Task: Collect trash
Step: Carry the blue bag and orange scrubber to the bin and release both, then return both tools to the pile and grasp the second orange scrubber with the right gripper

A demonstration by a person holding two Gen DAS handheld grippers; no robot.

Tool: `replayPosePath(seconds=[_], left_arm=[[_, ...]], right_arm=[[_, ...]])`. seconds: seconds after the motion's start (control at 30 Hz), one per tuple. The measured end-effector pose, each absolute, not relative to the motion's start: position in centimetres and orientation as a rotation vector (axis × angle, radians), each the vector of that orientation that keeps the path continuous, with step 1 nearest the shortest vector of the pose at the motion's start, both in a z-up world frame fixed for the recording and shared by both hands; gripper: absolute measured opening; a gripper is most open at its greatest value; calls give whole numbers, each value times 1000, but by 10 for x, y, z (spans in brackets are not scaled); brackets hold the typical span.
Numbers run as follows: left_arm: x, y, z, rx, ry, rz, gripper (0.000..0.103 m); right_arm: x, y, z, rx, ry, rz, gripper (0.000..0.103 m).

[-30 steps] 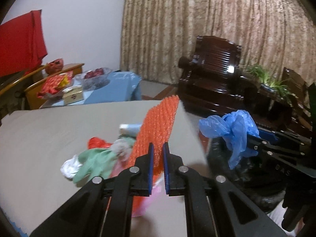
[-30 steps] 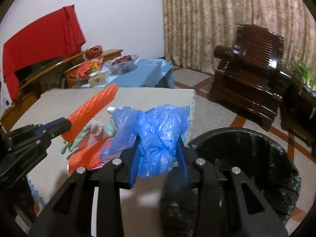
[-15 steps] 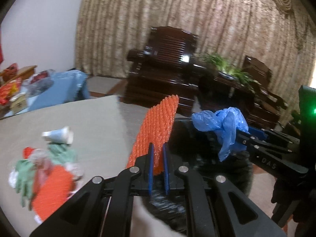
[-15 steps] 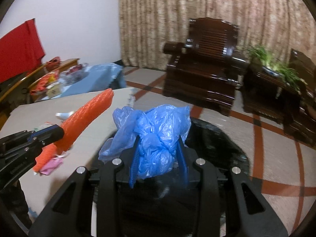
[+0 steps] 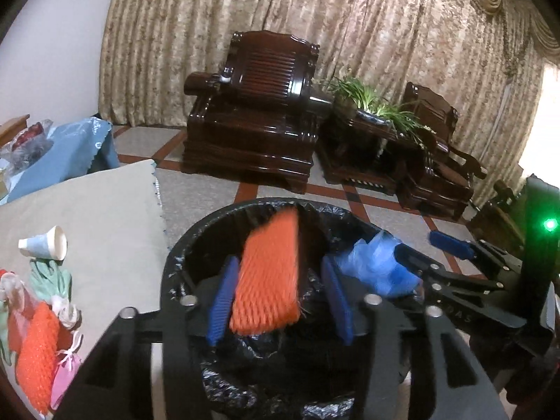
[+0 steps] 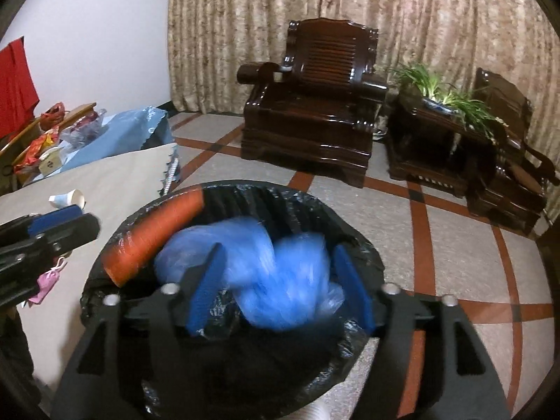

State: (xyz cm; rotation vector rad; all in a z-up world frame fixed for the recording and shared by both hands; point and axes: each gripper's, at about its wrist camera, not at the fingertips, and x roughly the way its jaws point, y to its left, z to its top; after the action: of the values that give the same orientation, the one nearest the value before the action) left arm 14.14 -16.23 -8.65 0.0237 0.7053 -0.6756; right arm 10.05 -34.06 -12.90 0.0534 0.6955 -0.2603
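Both grippers hang over a black bin with a black liner (image 5: 196, 241) (image 6: 353, 231). My left gripper (image 5: 278, 301) is open; an orange foam net (image 5: 269, 273) falls free between its blue pads, blurred. My right gripper (image 6: 280, 295) is open; a blue plastic bag (image 6: 276, 273) drops between its pads into the bin. The orange net (image 6: 157, 234) also shows in the right wrist view, beside the bag. More trash lies on the beige table (image 5: 105, 217): a paper cup (image 5: 45, 245), green gloves (image 5: 49, 280), another orange net (image 5: 35, 353) and a pink pouch (image 5: 64, 371).
Dark wooden armchairs (image 5: 255, 112) (image 6: 315, 108) and a plant stand (image 6: 441, 119) stand before the curtains. A blue-covered table (image 6: 105, 136) with clutter is at the far left. The floor has red tile lines.
Both grippers swung from the table to above the bin and opened. The orange net and the blue bag have left the jaws and are dropping into the bin.
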Motion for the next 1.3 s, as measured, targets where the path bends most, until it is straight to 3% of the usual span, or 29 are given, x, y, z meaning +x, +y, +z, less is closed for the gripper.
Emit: replayPosePath(seconds=[0.03, 0.1, 0.2, 0.33, 0.8, 1.3], left_arm=[[141, -158, -86, 29, 706, -666, 59], [138, -147, -84, 35, 691, -638, 67], [132, -119, -80, 44, 656, -555, 86], [131, -75, -76, 36, 639, -451, 95], [113, 91, -84, 16, 599, -51, 97], [119, 165, -126, 21, 657, 100, 95]], right_arm=[[98, -340, -129, 50, 692, -263, 83], [95, -336, -128, 38, 671, -277, 94], [95, -327, -123, 53, 664, -248, 98], [103, -305, -115, 74, 650, -185, 98], [152, -154, -110, -6, 640, 150, 98], [196, -45, -166, -77, 728, 317, 98]])
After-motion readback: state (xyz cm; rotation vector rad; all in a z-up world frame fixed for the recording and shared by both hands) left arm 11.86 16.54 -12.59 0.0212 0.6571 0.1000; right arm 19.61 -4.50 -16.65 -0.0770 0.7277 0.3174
